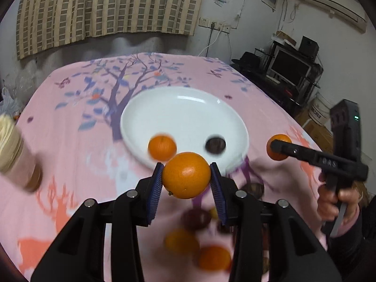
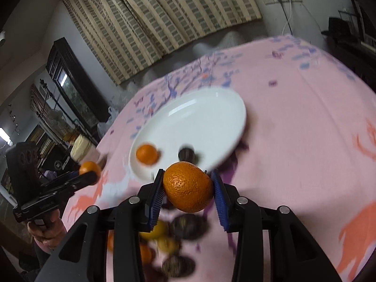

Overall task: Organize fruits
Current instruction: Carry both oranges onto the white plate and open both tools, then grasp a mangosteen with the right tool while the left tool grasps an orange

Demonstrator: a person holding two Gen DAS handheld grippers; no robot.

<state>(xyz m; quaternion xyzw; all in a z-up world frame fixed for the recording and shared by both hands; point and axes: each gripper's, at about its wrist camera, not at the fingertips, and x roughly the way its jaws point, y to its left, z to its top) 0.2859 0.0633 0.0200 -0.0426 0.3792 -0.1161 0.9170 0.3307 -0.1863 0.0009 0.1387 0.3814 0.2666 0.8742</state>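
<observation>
Two fruits lie on the plate [image 1: 188, 108] so far: a small orange [image 1: 162, 147] near its front rim and a dark round fruit [image 1: 215, 145] beside it, apart from each other. The rest of the plate is bare.

My left claw [image 1: 186, 178] is closed on an orange [image 1: 186, 175], both blue pads pressed against its sides, held in the air just short of the plate's front edge. My right claw [image 2: 188, 185] grips another orange [image 2: 188, 186] the same way, also short of the rim.

Below my claws a blurred heap [image 2: 164, 242] stays on the pink cloth [image 1: 70, 141]: several orange, yellow and dark fruits; I cannot count them.

I judge the job early on: two placed, two in hand, the heap still to go. A jar [image 1: 14, 150] stands off to the left, no part of this.
</observation>
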